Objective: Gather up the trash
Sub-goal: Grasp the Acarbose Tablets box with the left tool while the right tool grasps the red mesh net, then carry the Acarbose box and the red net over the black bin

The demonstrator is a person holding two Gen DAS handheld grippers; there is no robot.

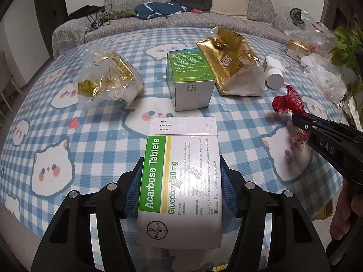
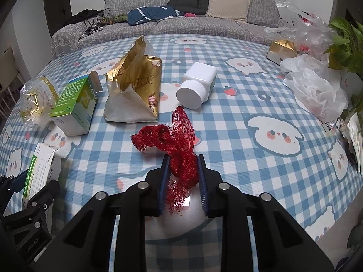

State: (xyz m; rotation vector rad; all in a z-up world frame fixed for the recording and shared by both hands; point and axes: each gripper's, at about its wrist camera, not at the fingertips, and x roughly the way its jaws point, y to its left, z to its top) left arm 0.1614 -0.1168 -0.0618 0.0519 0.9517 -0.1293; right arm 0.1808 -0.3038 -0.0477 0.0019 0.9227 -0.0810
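Observation:
My left gripper [image 1: 181, 170] is shut on a white and green Acarbose tablet box [image 1: 181, 181], held above the checked tablecloth [image 1: 90, 136]. The box also shows in the right wrist view [image 2: 37, 176] at the lower left. My right gripper [image 2: 182, 165] is shut on a red mesh net [image 2: 179, 145]; it also shows in the left wrist view [image 1: 287, 104] at the right. On the table lie a green medicine box [image 1: 190, 77], a gold foil bag [image 1: 236, 63], a white pill bottle [image 2: 197, 86] on its side and a clear bag with gold wrappers [image 1: 109, 77].
Crumpled clear and white plastic bags [image 2: 317, 88], a small gold box [image 2: 281, 49] and a green plant [image 2: 347, 43] crowd the table's right edge. A grey sofa [image 2: 181, 25] with clothes, a backpack and a cushion stands behind the table.

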